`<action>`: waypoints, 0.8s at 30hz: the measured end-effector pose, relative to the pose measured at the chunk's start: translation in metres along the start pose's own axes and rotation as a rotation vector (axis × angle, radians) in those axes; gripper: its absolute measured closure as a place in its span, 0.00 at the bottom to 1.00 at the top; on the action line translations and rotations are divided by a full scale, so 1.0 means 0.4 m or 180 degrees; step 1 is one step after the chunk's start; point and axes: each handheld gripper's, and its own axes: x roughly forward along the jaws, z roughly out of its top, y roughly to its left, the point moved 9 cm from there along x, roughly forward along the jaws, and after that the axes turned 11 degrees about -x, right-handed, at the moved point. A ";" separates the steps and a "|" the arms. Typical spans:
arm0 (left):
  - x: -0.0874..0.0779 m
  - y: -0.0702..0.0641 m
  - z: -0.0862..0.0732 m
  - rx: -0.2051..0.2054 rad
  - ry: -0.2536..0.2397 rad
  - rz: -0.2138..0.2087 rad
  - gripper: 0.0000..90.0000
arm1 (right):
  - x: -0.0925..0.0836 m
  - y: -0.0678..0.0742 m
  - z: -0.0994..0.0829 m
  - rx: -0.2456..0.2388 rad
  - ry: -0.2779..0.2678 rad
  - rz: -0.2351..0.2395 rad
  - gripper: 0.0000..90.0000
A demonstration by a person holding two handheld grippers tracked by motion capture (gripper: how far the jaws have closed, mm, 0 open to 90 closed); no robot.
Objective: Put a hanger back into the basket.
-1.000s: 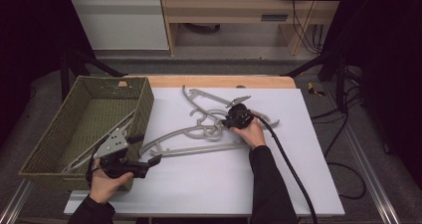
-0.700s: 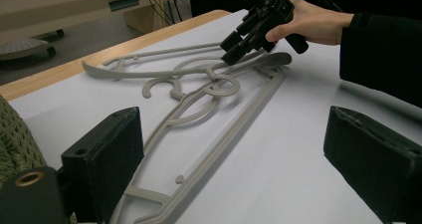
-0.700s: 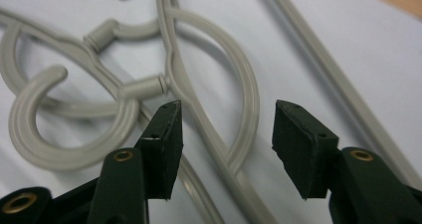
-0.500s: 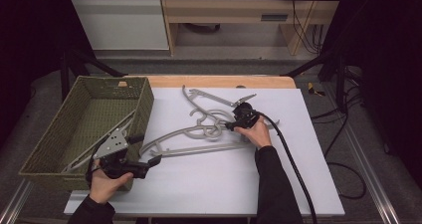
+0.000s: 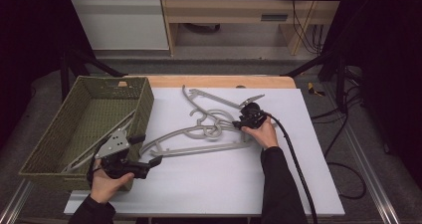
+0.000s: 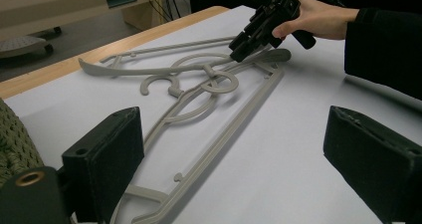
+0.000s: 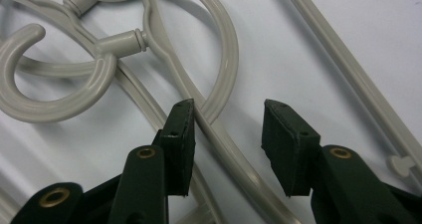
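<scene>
From above, my left gripper (image 5: 149,162) sits at the near left of the white table (image 5: 209,184), just beside the woven green basket (image 5: 54,134), and its jaws stand wide apart with nothing between them. My right gripper (image 5: 238,124) is further out, near the middle, down among a tangle of grey plastic hangers (image 5: 209,129) lying flat on the table. That gripper's own view gives what the high view cannot: its jaws are partly open and straddle one thin hanger arm (image 7: 224,139), the left pad touching or nearly touching it, the right pad apart from it, so nothing is clamped. Just beyond the pads, two hanger hooks (image 7: 59,92) curl through each other. My left gripper's view looks along the nearest hanger (image 6: 199,154) towards my right hand (image 6: 311,17) at the far end of the heap. In the basket, another grey hanger (image 5: 107,134) leans along the inside of the near right wall.
</scene>
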 end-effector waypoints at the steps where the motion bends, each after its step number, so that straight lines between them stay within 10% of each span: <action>1: -0.001 -0.001 0.001 -0.0002 -0.0007 -0.0004 0.10 | 0.002 0.001 0.002 -0.0004 -0.0007 -0.0003 0.62; 10: -0.004 -0.001 0.003 0.0001 -0.0014 -0.0011 0.10 | 0.024 -0.007 -0.015 -0.0101 0.0147 -0.0114 0.67; 17: -0.005 -0.002 0.004 0.0009 -0.0017 -0.0012 0.10 | 0.022 0.018 -0.009 -0.0493 0.0156 0.0021 0.90; 24: -0.006 0.001 0.005 -0.0004 -0.0028 -0.0003 0.10 | -0.005 0.003 -0.009 -0.0437 0.0126 -0.0010 0.91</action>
